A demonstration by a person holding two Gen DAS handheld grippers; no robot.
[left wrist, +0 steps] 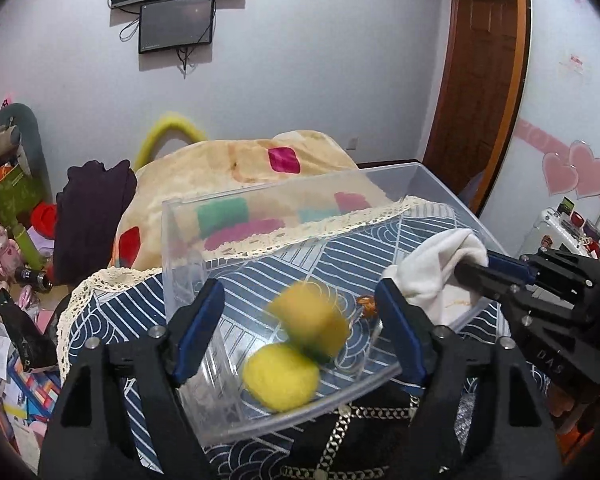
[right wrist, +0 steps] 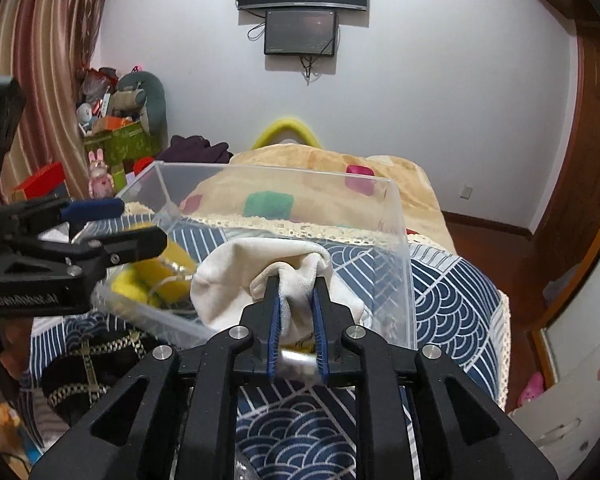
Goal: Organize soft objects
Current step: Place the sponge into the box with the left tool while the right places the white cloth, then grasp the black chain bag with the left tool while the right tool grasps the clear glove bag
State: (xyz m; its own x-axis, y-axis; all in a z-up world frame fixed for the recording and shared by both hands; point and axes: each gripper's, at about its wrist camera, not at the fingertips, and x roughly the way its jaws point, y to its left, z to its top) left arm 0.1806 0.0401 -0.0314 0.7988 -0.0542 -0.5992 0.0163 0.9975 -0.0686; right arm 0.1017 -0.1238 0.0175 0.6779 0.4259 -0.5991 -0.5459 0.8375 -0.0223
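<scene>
Bin (left wrist: 284,196) of clear plastic is seen on patterned cloth (right wrist: 452,292) | right gripper (right wrist: 296,280) is clamped on white sock (right wrist: 236,272) over bin rim | left gripper (left wrist: 300,300) is held wide above yellow ball (left wrist: 280,376) and yellow sponge (left wrist: 312,316), blurred, inside bin

1. The two yellow soft pieces (left wrist: 296,344) in the clear bin (left wrist: 228,412) are motion-blurred — their exact shape cannot be told.
2. The white cloth (right wrist: 260,280) hides the bin floor beneath it.
3. The black chain-trimmed item (right wrist: 88,364) is partly covered by the left hand-held gripper (right wrist: 140,224).
</scene>
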